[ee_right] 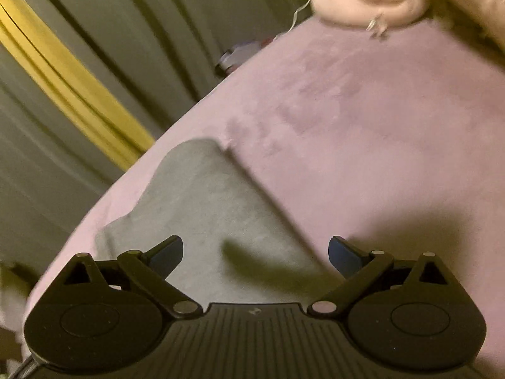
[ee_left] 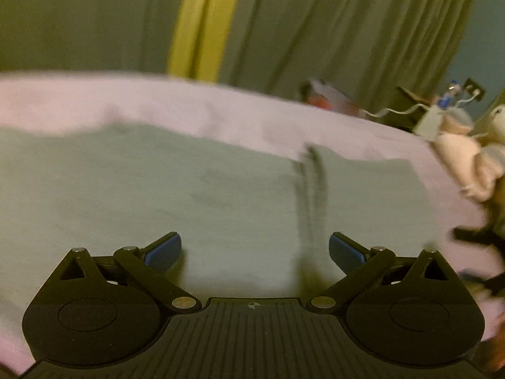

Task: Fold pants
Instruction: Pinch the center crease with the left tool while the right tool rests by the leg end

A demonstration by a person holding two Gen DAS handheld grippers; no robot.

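Both the left tool (ee_left: 255, 252) and right tool (ee_right: 255, 254) hang spread wide, holding nothing, over the grey pants (ee_left: 157, 195) on the pink bed (ee_right: 378, 132). Best next: pinch the edge at 12 o'clock squarely through all layers, and align hems before folding.

The left wrist view looks down, close over the grey pants (ee_left: 189, 189) on the pink bedspread (ee_left: 157, 101); the right wrist view is rolled, equally near; both share pants, bedspread, curtain (ee_right: 79, 72)
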